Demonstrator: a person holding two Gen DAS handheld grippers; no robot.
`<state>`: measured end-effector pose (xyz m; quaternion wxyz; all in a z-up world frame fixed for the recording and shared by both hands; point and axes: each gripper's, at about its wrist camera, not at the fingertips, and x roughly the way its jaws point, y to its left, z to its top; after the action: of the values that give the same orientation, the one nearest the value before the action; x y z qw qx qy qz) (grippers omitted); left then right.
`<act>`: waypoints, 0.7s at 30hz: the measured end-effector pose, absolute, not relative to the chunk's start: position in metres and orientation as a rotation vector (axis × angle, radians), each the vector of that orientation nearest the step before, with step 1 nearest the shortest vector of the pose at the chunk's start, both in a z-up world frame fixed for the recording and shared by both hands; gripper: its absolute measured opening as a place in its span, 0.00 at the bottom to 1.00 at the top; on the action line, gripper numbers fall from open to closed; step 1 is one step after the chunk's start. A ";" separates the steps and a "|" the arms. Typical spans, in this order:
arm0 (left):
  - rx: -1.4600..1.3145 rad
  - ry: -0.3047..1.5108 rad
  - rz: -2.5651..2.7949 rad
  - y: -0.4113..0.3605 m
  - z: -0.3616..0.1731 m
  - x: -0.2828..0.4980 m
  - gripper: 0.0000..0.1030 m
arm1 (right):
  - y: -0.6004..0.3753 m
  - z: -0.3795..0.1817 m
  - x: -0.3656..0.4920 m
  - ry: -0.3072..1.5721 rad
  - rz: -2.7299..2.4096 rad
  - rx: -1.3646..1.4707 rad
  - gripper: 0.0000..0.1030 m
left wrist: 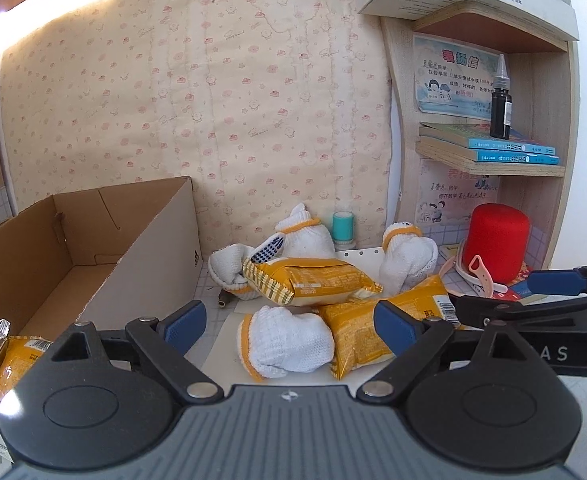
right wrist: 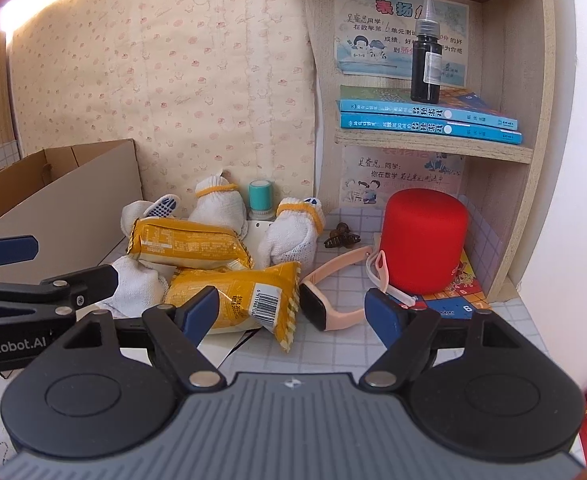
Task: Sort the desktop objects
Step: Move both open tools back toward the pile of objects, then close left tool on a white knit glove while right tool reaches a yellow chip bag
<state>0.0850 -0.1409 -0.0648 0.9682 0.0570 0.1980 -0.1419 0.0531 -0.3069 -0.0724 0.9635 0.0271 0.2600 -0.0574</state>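
In the left wrist view my left gripper (left wrist: 289, 326) stands open over a pile on the desk. A rolled white glove bundle (left wrist: 285, 342) lies between its blue pads, apart from both, and a yellow snack packet (left wrist: 357, 332) lies against the right pad. Another yellow packet (left wrist: 313, 284) and more glove bundles (left wrist: 407, 258) lie behind. In the right wrist view my right gripper (right wrist: 293, 316) is open. The barcode end of a yellow packet (right wrist: 249, 294) and a pink smartwatch (right wrist: 323, 312) lie between its fingers.
An open cardboard box (left wrist: 93, 240) stands at the left with one yellow packet (left wrist: 13, 356) inside. A red cylinder (right wrist: 423, 240), a brown hair claw (right wrist: 339, 240) and a teal stamp (right wrist: 259, 196) sit by the wooden shelf (right wrist: 433, 148), which holds books and a black ink bottle (right wrist: 427, 64).
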 end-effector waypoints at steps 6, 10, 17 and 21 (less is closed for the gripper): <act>0.084 0.453 -0.269 -0.143 -0.076 0.109 0.91 | -0.311 -0.076 0.055 0.536 -0.125 0.054 0.76; 0.092 0.495 -0.251 -0.148 -0.087 0.124 0.90 | -0.313 -0.077 0.057 0.535 -0.129 0.058 0.76; 0.068 0.567 -0.222 -0.143 -0.103 0.148 0.90 | -0.311 -0.079 0.062 0.545 -0.122 0.053 0.76; 0.047 0.596 -0.224 -0.140 -0.107 0.158 0.88 | -0.309 -0.081 0.066 0.548 -0.114 0.049 0.76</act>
<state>0.1583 -0.1400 -0.1071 0.9494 0.0233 0.2931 -0.1099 0.0660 -0.3091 -0.0814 0.9607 0.0240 0.2706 -0.0565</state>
